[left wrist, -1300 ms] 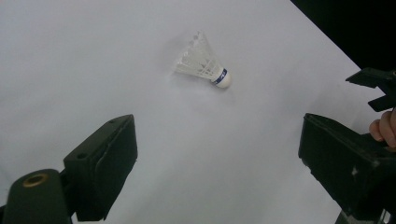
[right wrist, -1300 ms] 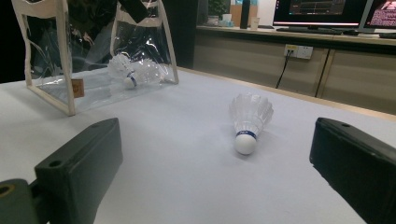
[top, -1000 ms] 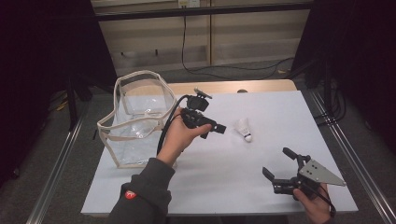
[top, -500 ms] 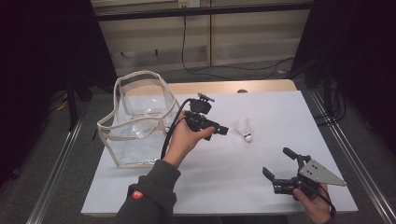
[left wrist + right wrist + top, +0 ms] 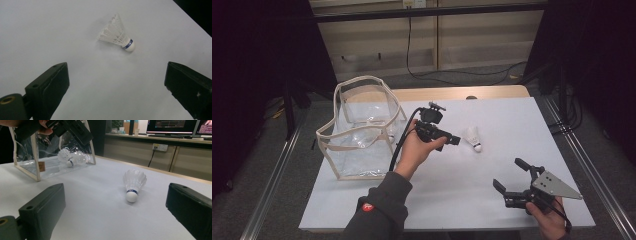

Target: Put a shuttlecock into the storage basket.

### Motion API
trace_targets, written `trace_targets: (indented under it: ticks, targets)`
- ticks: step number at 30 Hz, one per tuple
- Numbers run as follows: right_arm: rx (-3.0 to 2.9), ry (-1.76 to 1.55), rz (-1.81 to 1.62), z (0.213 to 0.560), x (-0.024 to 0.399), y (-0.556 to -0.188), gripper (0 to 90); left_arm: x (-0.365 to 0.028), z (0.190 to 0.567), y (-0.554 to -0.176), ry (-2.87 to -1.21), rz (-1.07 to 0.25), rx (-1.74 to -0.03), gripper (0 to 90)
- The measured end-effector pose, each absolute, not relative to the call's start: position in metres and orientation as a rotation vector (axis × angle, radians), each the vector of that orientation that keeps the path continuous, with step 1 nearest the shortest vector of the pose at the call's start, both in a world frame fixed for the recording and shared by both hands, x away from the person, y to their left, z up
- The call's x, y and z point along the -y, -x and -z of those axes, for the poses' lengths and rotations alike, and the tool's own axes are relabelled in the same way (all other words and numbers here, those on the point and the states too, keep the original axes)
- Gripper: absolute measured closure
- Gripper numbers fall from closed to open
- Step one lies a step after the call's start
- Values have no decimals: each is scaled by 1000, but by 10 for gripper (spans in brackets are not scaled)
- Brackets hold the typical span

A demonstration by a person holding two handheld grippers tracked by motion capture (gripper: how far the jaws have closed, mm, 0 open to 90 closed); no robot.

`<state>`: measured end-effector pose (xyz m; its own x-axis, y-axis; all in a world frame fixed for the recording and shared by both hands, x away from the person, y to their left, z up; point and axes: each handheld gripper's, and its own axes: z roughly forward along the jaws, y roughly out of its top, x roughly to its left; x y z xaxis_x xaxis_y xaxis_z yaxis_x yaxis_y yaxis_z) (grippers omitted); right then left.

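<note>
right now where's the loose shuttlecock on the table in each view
high view: shuttlecock right of centre, just beyond the left tool.
left gripper view: upper centre, cork toward the lower right.
right gripper view: centre, cork nearest.
shared landmark: white table.

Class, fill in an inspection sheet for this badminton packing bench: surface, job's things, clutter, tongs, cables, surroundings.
Surface: white table, bare and flat.
Job's things: shuttlecock lying on its side; clear bag standing open with a second shuttlecock inside.
Clutter: nothing seen.
Tongs: left tongs open, aimed at the loose shuttlecock, not touching it, jaws have just been opening; right tongs open, empty, near the table's front edge.
Cables: black cable trailing from left tongs; wall cable hanging behind.
Surroundings: wood-panelled wall, monitors on a counter.
</note>
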<state>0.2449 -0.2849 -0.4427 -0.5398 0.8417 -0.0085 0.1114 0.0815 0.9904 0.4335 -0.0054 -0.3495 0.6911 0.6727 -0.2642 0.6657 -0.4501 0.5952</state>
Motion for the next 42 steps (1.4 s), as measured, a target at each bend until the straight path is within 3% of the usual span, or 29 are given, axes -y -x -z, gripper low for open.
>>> trace_targets:
  ticks: [42]
  targets:
    - [-1741,-948,-1514,442,286,-245,25,35,389,-442,-2175,-92,-1103,56]
